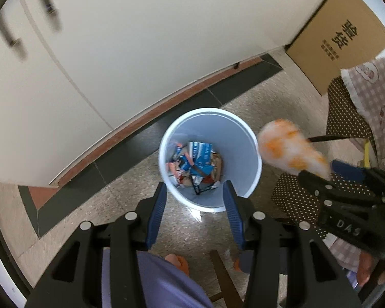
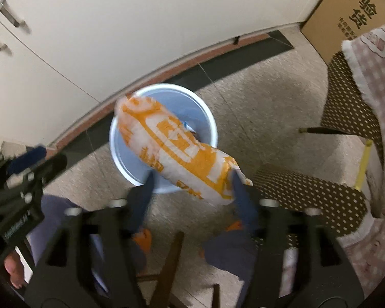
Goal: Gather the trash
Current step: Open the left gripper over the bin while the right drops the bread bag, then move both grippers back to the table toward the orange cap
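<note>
A cardboard box (image 1: 342, 38) leans against white cabinets (image 1: 141, 38), near a polka-dot cushion (image 2: 308, 192) and pink checked cloth (image 2: 372, 64).

One bin (image 1: 251, 151), one orange-and-white wrapper (image 2: 177, 151), two grippers (image 1: 193, 205) (image 2: 192, 192), one cardboard box (image 1: 341, 41); the trash pieces inside the bin cannot be counted.

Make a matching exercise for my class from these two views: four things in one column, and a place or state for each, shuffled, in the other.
Things:
1. bin
2. orange and white bag
3. cardboard box
4. left gripper

Places or states:
A. open, holding nothing
B. against the white cupboard
C. at the right gripper, above the bin
D. on the floor, wrappers inside

Pairs: 1-D, 2-C, 3-B, 4-A
</note>
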`<state>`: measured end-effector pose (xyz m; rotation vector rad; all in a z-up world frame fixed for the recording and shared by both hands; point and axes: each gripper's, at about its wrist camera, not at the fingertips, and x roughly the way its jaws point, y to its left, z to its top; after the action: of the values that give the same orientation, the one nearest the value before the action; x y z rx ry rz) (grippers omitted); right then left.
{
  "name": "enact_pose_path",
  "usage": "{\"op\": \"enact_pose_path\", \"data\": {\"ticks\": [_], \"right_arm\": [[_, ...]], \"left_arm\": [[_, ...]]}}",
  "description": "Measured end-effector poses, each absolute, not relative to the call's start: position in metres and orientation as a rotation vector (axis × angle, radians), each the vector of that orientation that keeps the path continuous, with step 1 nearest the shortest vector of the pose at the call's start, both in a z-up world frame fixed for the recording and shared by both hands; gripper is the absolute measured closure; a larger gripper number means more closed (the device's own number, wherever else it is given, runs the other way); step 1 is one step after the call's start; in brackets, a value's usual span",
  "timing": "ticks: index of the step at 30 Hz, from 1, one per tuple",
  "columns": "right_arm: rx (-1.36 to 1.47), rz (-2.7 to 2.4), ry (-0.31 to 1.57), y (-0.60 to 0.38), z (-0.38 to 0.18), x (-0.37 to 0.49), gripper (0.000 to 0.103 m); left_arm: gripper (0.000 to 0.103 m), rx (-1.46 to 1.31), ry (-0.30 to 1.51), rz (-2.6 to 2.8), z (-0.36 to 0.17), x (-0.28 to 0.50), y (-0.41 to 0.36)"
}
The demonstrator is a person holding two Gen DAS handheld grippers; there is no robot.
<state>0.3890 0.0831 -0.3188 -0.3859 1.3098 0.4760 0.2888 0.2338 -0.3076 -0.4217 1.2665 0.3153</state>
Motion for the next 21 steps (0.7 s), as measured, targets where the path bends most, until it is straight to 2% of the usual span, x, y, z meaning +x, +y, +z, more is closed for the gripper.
{"op": "enact_pose_path", "data": {"ticks": [4, 14, 21], "right_arm": [[-0.338, 0.514, 1.313, 0.087, -0.318, 0.389, 0.021], [-0.394, 0.516, 1.312, 0.081, -0.32, 0.375, 0.021], [-0.377, 0.533, 1.259, 0.071, -0.288, 0.368, 0.021]], "left_arm": [[0.055, -0.435, 1.257, 0.327, -0.305, 0.278, 0.242], [0.054, -0.455, 1.246, 0.345, -0.3, 0.27, 0.248], [0.052, -0.441, 1.207, 0.358, -0.278, 0.263, 0.245]]}}
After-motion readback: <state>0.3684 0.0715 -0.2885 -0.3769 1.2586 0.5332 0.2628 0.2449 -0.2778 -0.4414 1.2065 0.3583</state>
